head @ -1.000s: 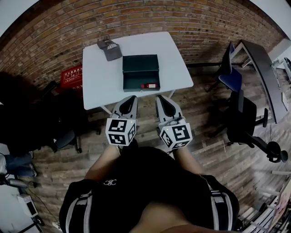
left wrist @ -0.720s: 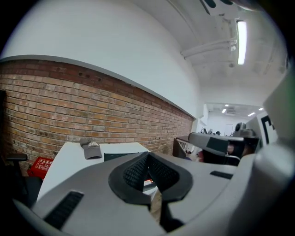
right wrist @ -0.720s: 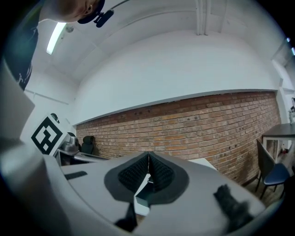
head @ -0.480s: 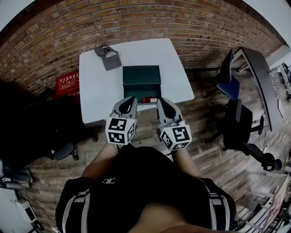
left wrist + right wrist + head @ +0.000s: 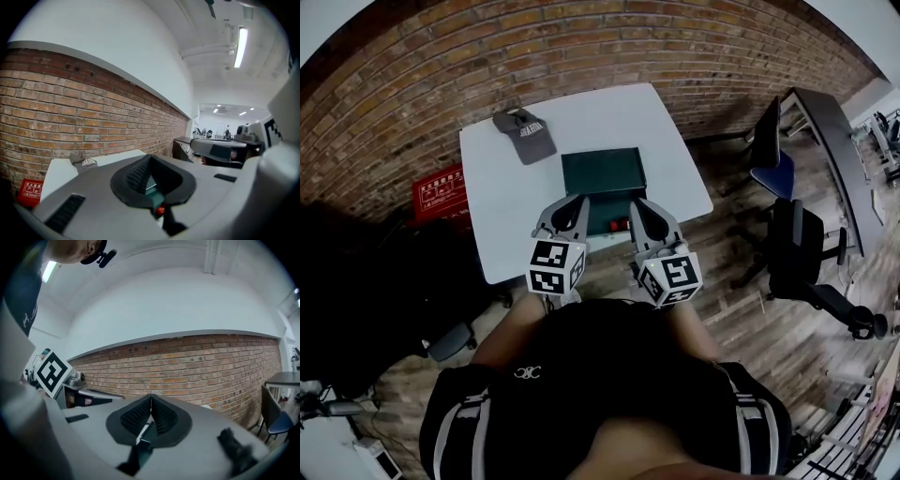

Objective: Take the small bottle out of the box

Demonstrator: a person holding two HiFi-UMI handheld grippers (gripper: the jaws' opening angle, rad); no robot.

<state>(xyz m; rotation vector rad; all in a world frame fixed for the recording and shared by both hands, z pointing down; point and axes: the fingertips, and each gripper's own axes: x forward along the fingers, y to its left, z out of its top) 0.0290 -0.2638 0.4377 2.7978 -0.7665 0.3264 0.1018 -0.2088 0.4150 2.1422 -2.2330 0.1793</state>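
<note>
Red small bottle [image 5: 617, 225] lies in the near end of the open green box [image 5: 601, 165], close to the front edge of the white desk [image 5: 497, 216]. Left hand-held gripper [image 5: 573, 202] and right hand-held gripper [image 5: 641, 206] flank it just short of the box, both with jaws pressed together and empty. Judgement: one gripper should spread first, straddle the bottle, and clear the box wall.

White lettering crosses the grey cap [image 5: 525, 134], upper left of centre in the head view, too small to read. The red case [image 5: 438, 181] at left bears illegible white print. A small white logo marks the black shirt [image 5: 530, 375].
</note>
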